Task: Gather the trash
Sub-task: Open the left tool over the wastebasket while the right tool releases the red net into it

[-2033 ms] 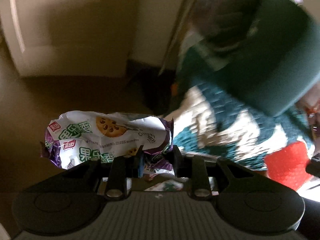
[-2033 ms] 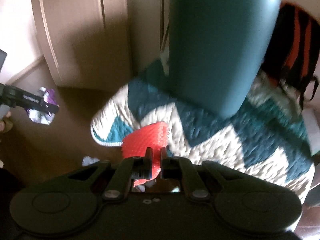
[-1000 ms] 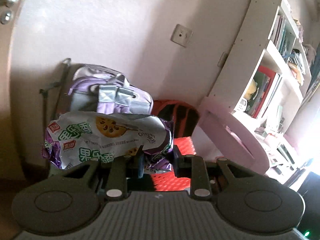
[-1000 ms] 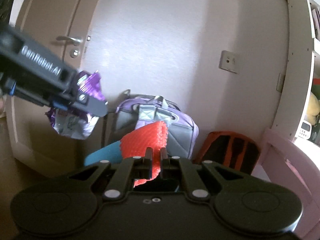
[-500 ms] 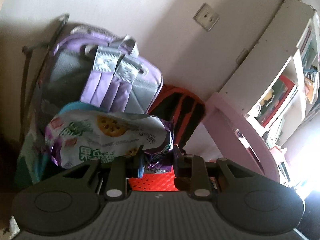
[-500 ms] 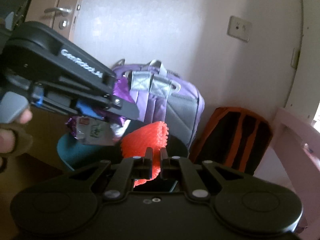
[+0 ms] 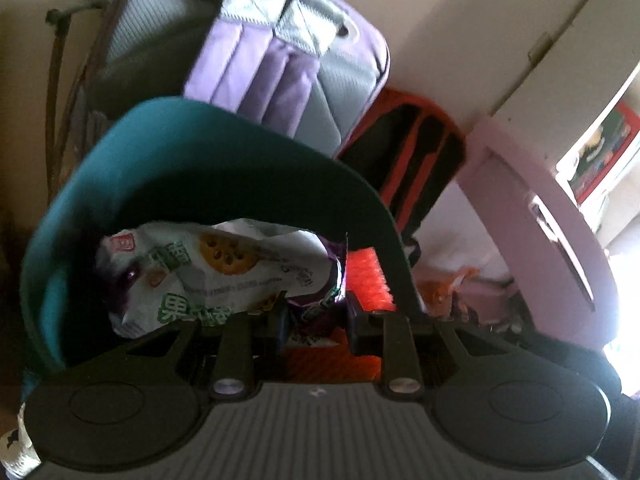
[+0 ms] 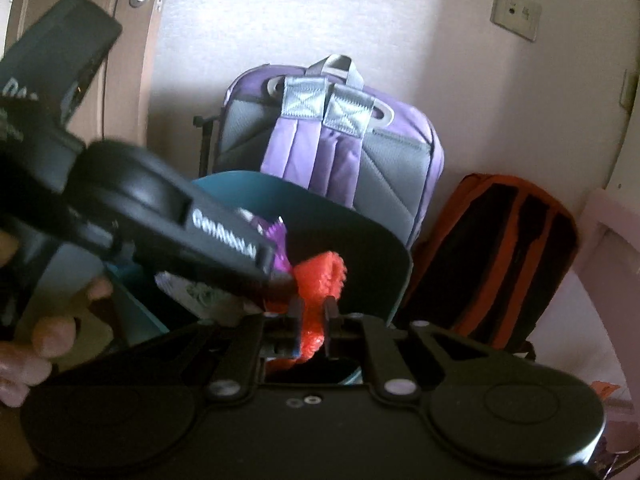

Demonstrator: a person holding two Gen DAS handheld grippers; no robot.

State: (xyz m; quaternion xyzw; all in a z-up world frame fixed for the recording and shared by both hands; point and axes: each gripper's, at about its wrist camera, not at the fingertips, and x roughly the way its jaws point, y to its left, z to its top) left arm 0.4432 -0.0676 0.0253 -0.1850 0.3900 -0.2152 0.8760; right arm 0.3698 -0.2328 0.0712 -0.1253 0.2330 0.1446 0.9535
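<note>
Two hand-held grippers meet over the open mouth of a teal trash bin [image 7: 192, 148], each carrying a piece of litter. The left gripper [image 7: 314, 316] has its fingers clenched on the crumpled end of a white-and-purple cookie snack wrapper [image 7: 216, 268], which hangs just inside the bin's rim, below its far wall. The right gripper [image 8: 311, 320] grips a scrap of red foam netting [image 8: 320, 276] between nearly closed fingers, also over the bin's opening and just beside the wrapper; in the left wrist view the same red scrap shows next to the bin's right wall.

Behind the bin, a purple-and-grey backpack [image 8: 332, 140] leans against the wall, with an orange-and-black bag [image 8: 500, 256] to the right of it.

Judging by the positions, both pieces have been gathered and brought to the bin, but neither has been let go. What appears to remain is opening the fingers so both drop inside. The bin's interior is too dark to tell what it already holds, and whether other trash lies elsewhere cannot be seen.
</note>
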